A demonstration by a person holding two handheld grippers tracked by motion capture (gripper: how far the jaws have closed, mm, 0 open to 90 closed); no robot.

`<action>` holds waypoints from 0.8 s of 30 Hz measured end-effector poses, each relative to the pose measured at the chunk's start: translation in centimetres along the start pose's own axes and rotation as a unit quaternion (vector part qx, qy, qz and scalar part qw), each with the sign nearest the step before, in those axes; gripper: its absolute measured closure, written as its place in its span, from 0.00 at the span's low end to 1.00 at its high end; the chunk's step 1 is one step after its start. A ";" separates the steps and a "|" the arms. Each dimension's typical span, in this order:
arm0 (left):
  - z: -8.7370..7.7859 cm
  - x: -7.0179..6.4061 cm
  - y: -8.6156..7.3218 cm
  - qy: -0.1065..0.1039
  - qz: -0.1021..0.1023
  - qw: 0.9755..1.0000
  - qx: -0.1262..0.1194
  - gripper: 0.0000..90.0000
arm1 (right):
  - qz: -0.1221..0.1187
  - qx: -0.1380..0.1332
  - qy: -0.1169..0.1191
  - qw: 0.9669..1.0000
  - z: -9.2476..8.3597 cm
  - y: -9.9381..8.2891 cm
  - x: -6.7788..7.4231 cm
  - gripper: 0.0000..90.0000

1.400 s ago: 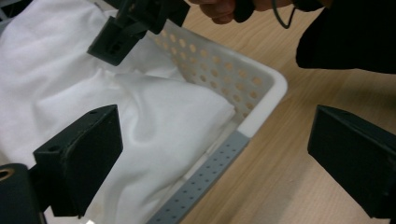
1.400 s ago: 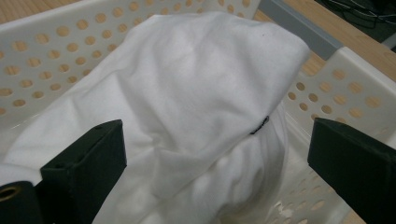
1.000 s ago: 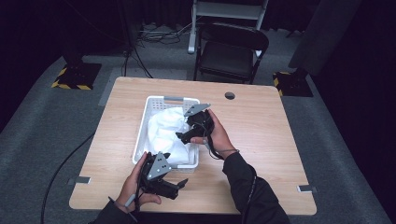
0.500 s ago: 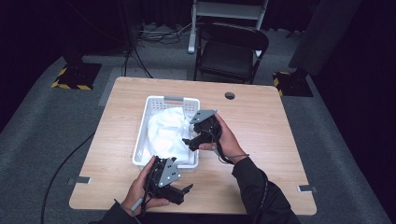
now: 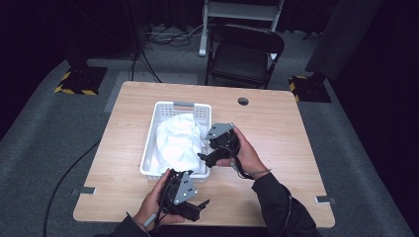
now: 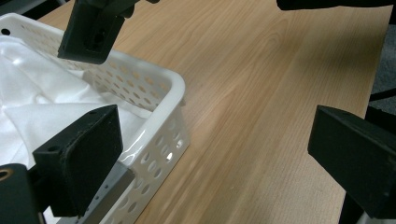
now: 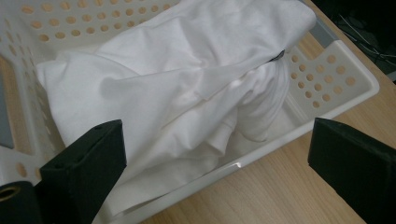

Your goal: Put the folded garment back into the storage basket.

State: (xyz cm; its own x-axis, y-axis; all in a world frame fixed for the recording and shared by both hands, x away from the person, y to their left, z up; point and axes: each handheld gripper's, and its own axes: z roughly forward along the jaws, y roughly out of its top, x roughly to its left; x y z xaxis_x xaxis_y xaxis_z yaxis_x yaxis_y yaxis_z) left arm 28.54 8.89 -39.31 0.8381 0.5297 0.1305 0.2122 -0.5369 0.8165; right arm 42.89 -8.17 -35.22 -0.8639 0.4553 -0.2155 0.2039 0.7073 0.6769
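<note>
A white perforated basket (image 5: pixel 173 104) stands at the middle of the wooden table (image 5: pixel 281 133), holding a crumpled white cloth (image 5: pixel 177 140). My right gripper (image 5: pixel 203 150) hovers at the basket's right rim, open, pointing left at the cloth. In the right gripper view its jaws stand wide apart over the cloth (image 7: pixel 187 70) and the basket rim (image 7: pixel 355 79), gripping nothing. My left gripper (image 5: pixel 197 210) is open near the table's front edge, just in front of the basket. The left gripper view looks past the basket corner (image 6: pixel 173 84) and the cloth (image 6: pixel 28 84) across bare wood.
A dark folding chair (image 5: pixel 244 54) stands behind the table. A round cable hole (image 5: pixel 242 101) sits near the table's far edge. Bare wood (image 6: pixel 261 93) stretches to the right of the basket. The other gripper's jaw (image 6: pixel 91 32) hangs over the basket rim.
My right gripper has drifted from above the cloth toward the basket's right rim and nearer the person. My left gripper has shifted a little right along the front edge.
</note>
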 end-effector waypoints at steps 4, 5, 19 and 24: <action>0.1 -0.3 -0.1 0.003 0.004 1.000 -0.008 0.03 | -0.007 0.000 0.001 1.000 -0.5 -0.4 0.3 0.05; 0.0 -0.4 -0.1 0.001 0.004 1.000 -0.009 0.04 | -0.010 0.002 0.000 1.000 -0.6 -0.5 0.4 0.05; 0.7 -0.9 -0.2 -0.034 0.013 0.999 0.006 0.05 | -0.024 0.002 -0.009 1.000 -2.6 -2.9 1.2 0.05; 1.1 -1.1 -0.3 -0.033 0.015 0.999 0.014 0.05 | -0.019 0.003 -0.009 1.000 -3.1 -4.3 1.4 0.05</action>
State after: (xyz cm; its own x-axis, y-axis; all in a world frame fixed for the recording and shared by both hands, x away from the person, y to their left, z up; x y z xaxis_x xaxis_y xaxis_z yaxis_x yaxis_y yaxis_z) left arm 28.09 7.75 -40.34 0.8756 0.4690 0.1154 0.2006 -0.5705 0.7964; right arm 39.38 -12.21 -36.23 -0.8626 0.4376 -0.2538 0.1735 0.7272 0.6641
